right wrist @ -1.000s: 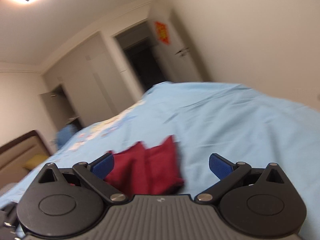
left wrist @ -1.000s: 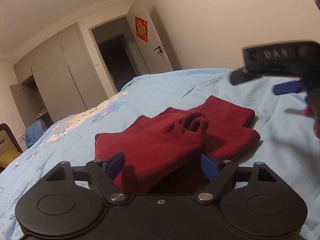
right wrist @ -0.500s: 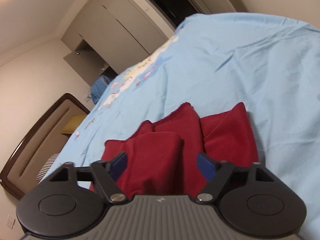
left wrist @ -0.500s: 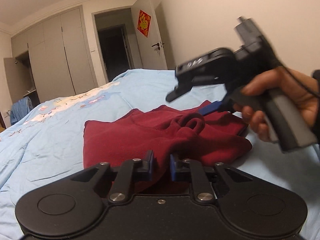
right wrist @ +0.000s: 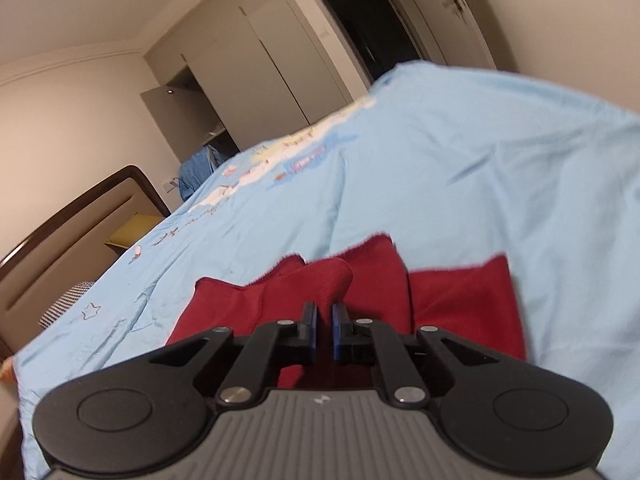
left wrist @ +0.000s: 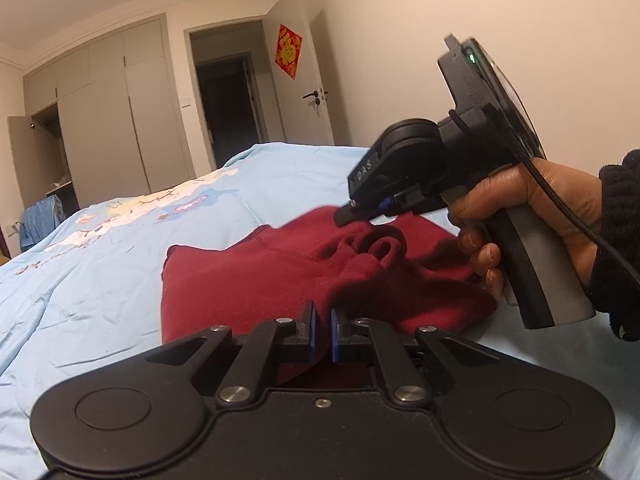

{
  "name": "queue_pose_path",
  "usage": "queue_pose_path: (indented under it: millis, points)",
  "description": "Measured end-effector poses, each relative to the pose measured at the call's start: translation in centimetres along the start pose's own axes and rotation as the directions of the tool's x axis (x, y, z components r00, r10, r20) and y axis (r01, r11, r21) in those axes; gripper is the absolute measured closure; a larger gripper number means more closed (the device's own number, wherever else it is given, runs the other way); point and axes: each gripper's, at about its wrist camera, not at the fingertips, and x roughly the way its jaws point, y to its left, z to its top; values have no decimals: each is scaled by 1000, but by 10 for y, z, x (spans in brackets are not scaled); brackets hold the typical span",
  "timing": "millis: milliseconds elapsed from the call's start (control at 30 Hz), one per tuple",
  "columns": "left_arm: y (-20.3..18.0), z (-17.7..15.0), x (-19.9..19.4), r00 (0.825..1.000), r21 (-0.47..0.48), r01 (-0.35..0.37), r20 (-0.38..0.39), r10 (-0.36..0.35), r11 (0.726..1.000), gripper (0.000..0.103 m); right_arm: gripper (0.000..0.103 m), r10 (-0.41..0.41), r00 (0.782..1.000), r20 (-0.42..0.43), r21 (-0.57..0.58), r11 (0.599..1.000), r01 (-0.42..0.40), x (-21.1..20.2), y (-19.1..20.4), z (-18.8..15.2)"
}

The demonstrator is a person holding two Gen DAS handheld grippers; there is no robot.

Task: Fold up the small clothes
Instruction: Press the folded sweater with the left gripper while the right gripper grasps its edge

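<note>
A dark red fleece garment (left wrist: pixel 256 280) lies partly folded on the light blue bedspread (left wrist: pixel 100 264). My left gripper (left wrist: pixel 322 330) is shut on the garment's near edge, red cloth pinched between its blue pads. In the left wrist view a hand holds my right gripper (left wrist: pixel 352 214) over the far side of the garment, near a rolled cuff (left wrist: pixel 380 244). In the right wrist view the right gripper (right wrist: pixel 323 330) is shut on a raised fold of the red garment (right wrist: pixel 320 280), with folded panels (right wrist: pixel 460 300) lying to the right.
A wooden headboard (right wrist: pixel 80 216) and a yellow pillow (right wrist: pixel 132 232) are at the left. Wardrobe doors (left wrist: pixel 120 120), a dark doorway (left wrist: pixel 232 108) and a blue cloth (left wrist: pixel 40 220) stand beyond the bed. Bare blue bedspread stretches left of the garment.
Both grippers went from open to shut on the red garment. The right gripper came down from the right onto the garment's far side.
</note>
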Motion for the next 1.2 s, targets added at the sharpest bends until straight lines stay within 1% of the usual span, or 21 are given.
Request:
queue_pose_path:
  millis: [133, 233, 300, 433, 533, 633, 767, 900, 1000, 1033, 1067, 1100, 1133, 1167, 1200]
  points:
    - [-12, 6, 3, 1000, 14, 26, 16, -27, 1000, 97, 95, -12, 997, 75, -54, 998, 16, -22, 1, 6]
    - [-21, 12, 9, 998, 17, 60, 23, -60, 998, 97, 95, -34, 993, 112, -62, 997, 41, -35, -5, 10]
    - [-25, 15, 16, 996, 0, 92, 21, -92, 996, 97, 95, -60, 990, 127, -54, 996, 67, -44, -12, 10]
    - [-33, 16, 26, 991, -10, 135, 9, -135, 991, 97, 95, -107, 986, 125, -20, 994, 110, -53, -31, 4]
    - [-37, 14, 34, 987, 0, 163, -12, -163, 987, 97, 95, -138, 984, 115, -3, 990, 140, -53, -43, -3]
    - [-35, 13, 44, 980, -26, 196, -42, -197, 980, 97, 95, -162, 982, 101, 13, 987, 161, -49, -51, -9]
    - [-24, 13, 50, 969, -77, 234, -63, -239, 969, 96, 95, -174, 981, 83, 40, 984, 171, -44, -57, -16]
    - [-16, 16, 49, 960, -110, 265, -62, -273, 958, 91, 95, -175, 981, 83, 33, 984, 172, -43, -54, -18]
    - [-9, 15, 43, 951, -142, 295, -49, -304, 945, 84, 95, -179, 980, 83, 27, 984, 178, -44, -53, -18]
    - [-8, 17, 39, 949, -155, 304, -40, -313, 940, 77, 94, -182, 980, 84, 25, 983, 180, -44, -53, -18]
    - [-5, 17, 37, 948, -166, 309, -32, -318, 937, 72, 93, -188, 979, 83, 21, 982, 187, -43, -53, -17]
    - [-3, 18, 33, 950, -178, 304, -25, -313, 936, 62, 91, -199, 977, 82, 15, 980, 198, -44, -52, -16]
    - [0, 19, 31, 953, -191, 293, -17, -301, 937, 52, 85, -206, 975, 84, 6, 978, 206, -46, -50, -16]
    - [5, 21, 28, 957, -205, 281, -10, -289, 938, 49, 83, -219, 972, 91, -10, 975, 220, -48, -48, -16]
    - [10, 23, 27, 961, -223, 268, -2, -275, 937, 45, 75, -230, 968, 101, -34, 972, 234, -51, -44, -18]
